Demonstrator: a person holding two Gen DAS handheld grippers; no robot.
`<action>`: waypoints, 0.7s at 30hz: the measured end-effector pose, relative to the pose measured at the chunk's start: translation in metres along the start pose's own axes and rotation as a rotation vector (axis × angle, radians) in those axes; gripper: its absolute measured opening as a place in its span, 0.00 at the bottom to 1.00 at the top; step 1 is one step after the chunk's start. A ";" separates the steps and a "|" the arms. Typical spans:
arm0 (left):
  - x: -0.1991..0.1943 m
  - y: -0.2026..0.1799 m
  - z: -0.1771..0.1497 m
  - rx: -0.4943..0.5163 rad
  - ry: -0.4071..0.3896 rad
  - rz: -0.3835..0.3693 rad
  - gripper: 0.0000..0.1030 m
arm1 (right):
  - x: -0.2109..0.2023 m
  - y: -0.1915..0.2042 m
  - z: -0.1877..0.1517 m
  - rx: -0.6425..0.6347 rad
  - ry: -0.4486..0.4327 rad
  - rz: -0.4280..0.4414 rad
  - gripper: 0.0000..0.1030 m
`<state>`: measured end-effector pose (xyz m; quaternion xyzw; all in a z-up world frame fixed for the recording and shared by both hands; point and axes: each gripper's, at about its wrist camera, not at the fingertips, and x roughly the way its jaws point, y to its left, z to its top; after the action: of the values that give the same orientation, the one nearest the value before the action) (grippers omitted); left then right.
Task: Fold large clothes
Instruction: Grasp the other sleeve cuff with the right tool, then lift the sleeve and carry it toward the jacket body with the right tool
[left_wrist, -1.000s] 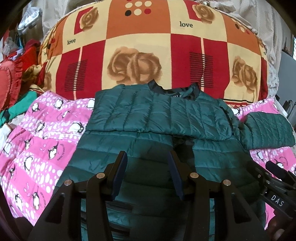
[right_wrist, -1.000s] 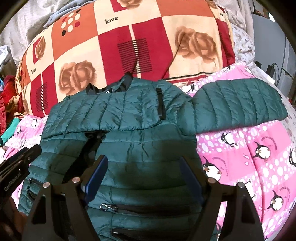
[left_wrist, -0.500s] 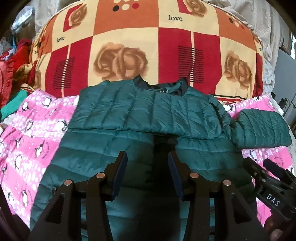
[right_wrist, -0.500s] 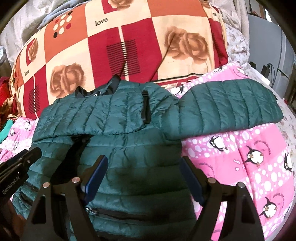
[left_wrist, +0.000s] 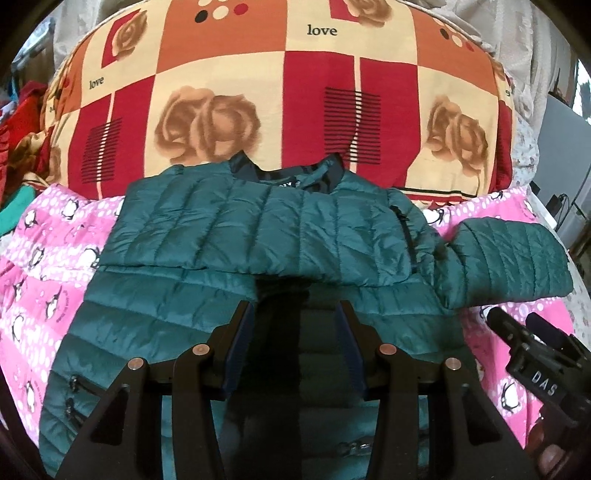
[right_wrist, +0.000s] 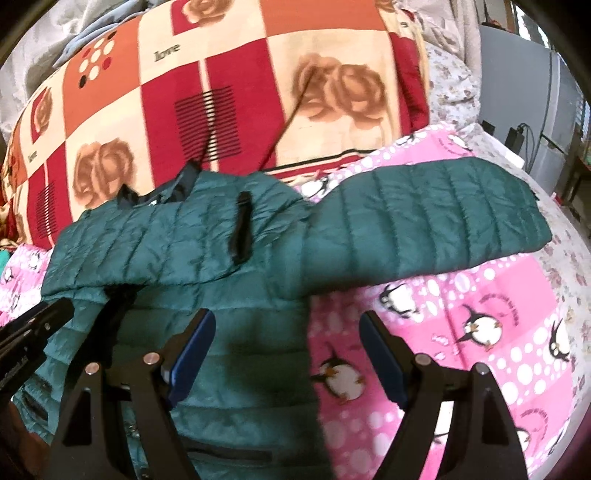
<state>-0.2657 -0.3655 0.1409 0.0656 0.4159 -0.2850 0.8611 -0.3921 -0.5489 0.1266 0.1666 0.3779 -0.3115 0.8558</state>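
Left wrist view: your left gripper (left_wrist: 295, 314) hovers with jaws apart and empty over the green jacket (left_wrist: 229, 229), which lies spread on the pink penguin blanket (left_wrist: 40, 266) below the big rose-print cushion (left_wrist: 258, 85). Its hem is cut off behind the gripper. Your right gripper (right_wrist: 286, 325) is wide open, empty, over the jacket's edge; 1 sleeve (right_wrist: 436, 218) stretches out right. That view is blurred, so the zips are hard to make out.
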 end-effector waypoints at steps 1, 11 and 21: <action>0.002 -0.002 0.001 -0.001 0.003 -0.003 0.17 | 0.001 -0.005 0.002 0.004 -0.002 -0.009 0.81; 0.009 -0.013 0.007 0.000 0.004 -0.004 0.17 | 0.009 -0.058 0.023 0.060 -0.015 -0.084 0.81; 0.017 -0.006 0.005 -0.041 0.021 -0.011 0.17 | 0.006 -0.158 0.043 0.240 -0.050 -0.193 0.81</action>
<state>-0.2577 -0.3798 0.1321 0.0487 0.4311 -0.2803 0.8563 -0.4695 -0.6922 0.1430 0.2230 0.3307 -0.4393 0.8049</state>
